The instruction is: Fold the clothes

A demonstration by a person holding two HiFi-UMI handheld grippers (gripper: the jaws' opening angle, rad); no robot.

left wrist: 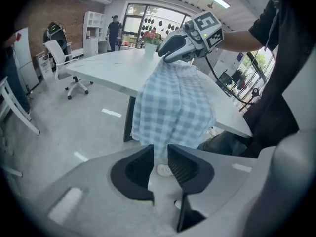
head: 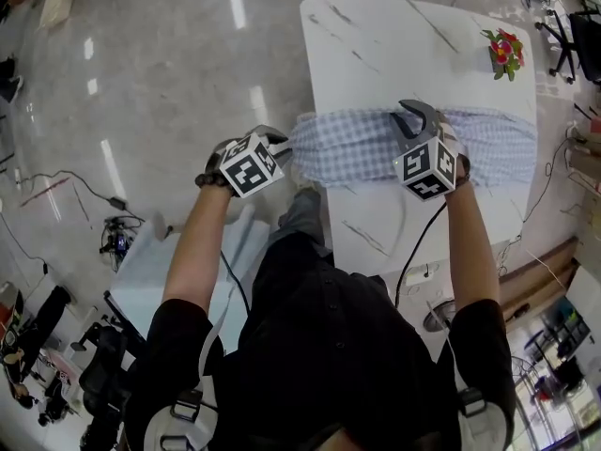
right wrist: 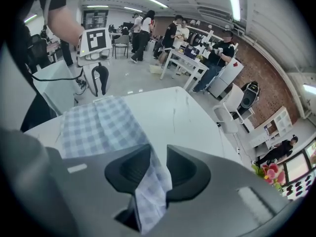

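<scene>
Light, limp blue-and-white checked cloth (head: 357,144) (nine-o'clock end hanging off the white marble-patterned tabletop (head: 394,54)) is best pinched at its edges. Left gripper (left wrist: 159,154) and right gripper (right wrist: 158,154) stand slightly apart, clamping nothing.

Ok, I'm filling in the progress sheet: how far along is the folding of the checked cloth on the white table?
Done: the blue-and-white checked cloth lies as a long narrow band across the white marble-patterned table, seemingly folded lengthwise, one end hanging over the edge. In hand: the left gripper and right gripper stand with jaws apart, cloth loosely between the right one's. Left: probably shortening folds.
</scene>
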